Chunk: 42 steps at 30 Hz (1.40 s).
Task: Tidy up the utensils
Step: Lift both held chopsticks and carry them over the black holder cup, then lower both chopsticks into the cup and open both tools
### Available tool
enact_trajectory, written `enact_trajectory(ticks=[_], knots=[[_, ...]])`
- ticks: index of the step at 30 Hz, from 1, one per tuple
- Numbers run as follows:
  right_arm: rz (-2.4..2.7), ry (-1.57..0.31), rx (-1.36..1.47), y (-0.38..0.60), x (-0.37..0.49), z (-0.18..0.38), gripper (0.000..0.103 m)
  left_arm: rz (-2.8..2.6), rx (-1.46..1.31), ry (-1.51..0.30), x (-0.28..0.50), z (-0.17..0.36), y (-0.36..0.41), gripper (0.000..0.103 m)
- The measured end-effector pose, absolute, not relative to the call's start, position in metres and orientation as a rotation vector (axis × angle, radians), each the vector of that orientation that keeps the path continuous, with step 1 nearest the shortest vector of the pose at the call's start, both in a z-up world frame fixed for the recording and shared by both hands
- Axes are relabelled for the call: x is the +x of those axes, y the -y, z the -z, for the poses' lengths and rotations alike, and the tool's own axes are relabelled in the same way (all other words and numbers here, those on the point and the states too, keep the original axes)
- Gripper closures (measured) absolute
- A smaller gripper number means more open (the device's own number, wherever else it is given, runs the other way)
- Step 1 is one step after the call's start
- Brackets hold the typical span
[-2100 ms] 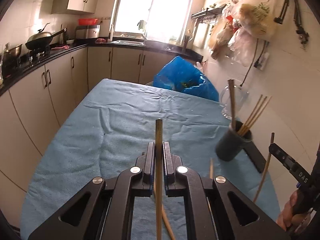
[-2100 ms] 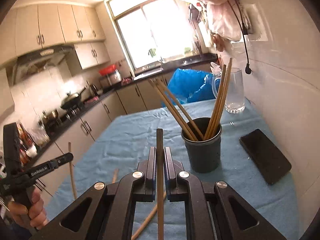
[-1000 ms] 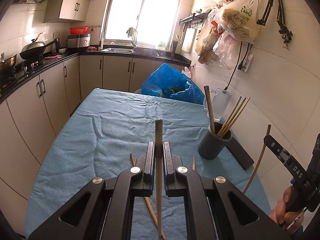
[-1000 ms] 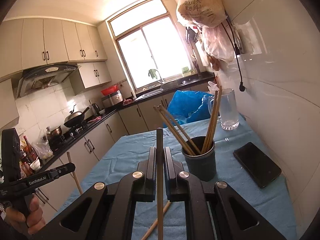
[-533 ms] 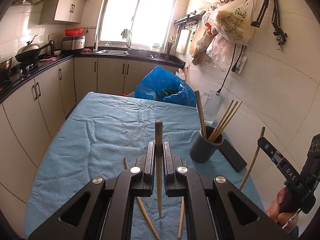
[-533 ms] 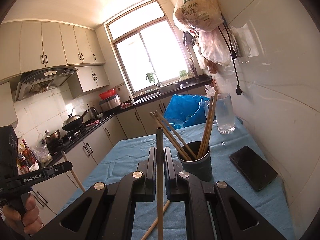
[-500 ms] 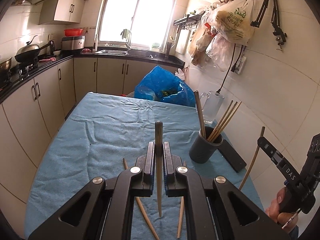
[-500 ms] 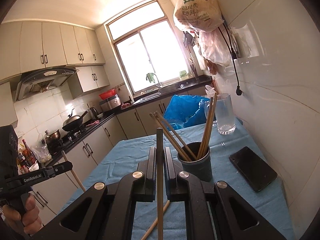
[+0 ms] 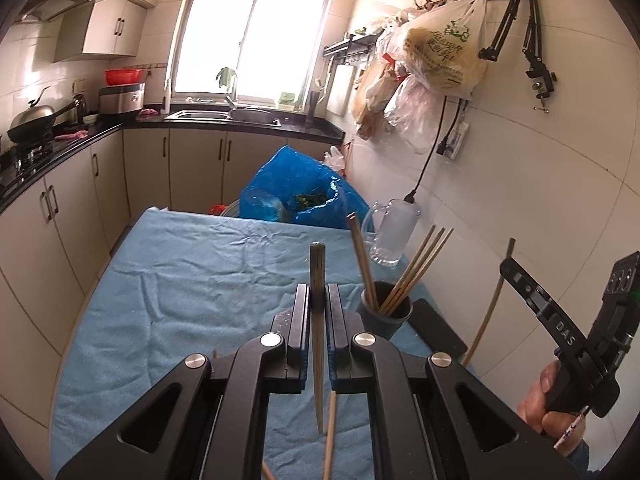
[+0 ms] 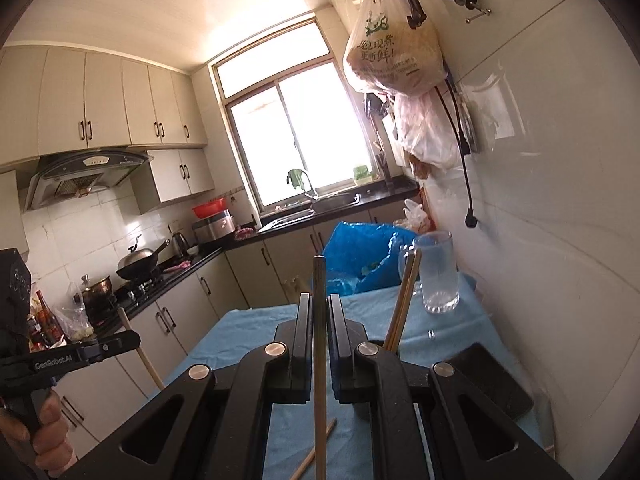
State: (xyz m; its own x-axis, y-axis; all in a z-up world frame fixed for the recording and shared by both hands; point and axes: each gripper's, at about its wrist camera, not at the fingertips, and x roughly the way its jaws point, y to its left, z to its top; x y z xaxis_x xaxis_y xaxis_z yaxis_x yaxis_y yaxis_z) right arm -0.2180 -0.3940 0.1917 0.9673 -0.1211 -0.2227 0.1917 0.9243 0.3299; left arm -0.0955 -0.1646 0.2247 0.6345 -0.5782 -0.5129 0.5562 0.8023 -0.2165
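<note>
My left gripper [image 9: 318, 300] is shut on a wooden chopstick [image 9: 317, 320], held upright above the blue-clothed table [image 9: 192, 280]. My right gripper [image 10: 319, 308] is shut on another chopstick [image 10: 319, 360]; it also shows in the left wrist view [image 9: 528, 296] at the right. A dark holder cup [image 9: 385, 314] with several chopsticks stands ahead right of the left gripper; in the right wrist view its chopsticks [image 10: 406, 300] rise just right of the jaws. Loose chopsticks [image 9: 330, 436] lie on the cloth below.
A black phone [image 9: 438, 330] lies right of the cup, against the tiled wall. A glass mug [image 9: 392, 232] and a blue bag [image 9: 296, 196] sit at the table's far end. Cabinets and a counter run along the left.
Both grippers have risen and tilted up with their chopsticks. The cup sits lower and closer in both views, now partly behind the right jaws.
</note>
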Motion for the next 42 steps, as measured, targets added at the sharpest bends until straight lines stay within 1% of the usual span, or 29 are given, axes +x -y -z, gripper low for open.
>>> enact_trajectory(ticks=[13, 23, 31, 42], knots=[[0.217, -0.092, 0.355, 0.430, -0.187, -0.228, 0.096, 0.712, -0.043, -0.564, -0.071, -0.268, 0.219, 0.096], [0.262, -0.044, 0.341, 0.456, -0.157, -0.239, 0.096, 0.730, -0.045, -0.507, -0.051, -0.293, 0.269, 0.096], [0.326, -0.007, 0.312, 0.466, -0.134, -0.232, 0.096, 0.723, -0.057, -0.520, -0.026, -0.279, 0.294, 0.096], [0.331, -0.070, 0.311, 0.475, -0.105, -0.202, 0.096, 0.710, -0.035, -0.602, 0.002, -0.235, 0.312, 0.096]])
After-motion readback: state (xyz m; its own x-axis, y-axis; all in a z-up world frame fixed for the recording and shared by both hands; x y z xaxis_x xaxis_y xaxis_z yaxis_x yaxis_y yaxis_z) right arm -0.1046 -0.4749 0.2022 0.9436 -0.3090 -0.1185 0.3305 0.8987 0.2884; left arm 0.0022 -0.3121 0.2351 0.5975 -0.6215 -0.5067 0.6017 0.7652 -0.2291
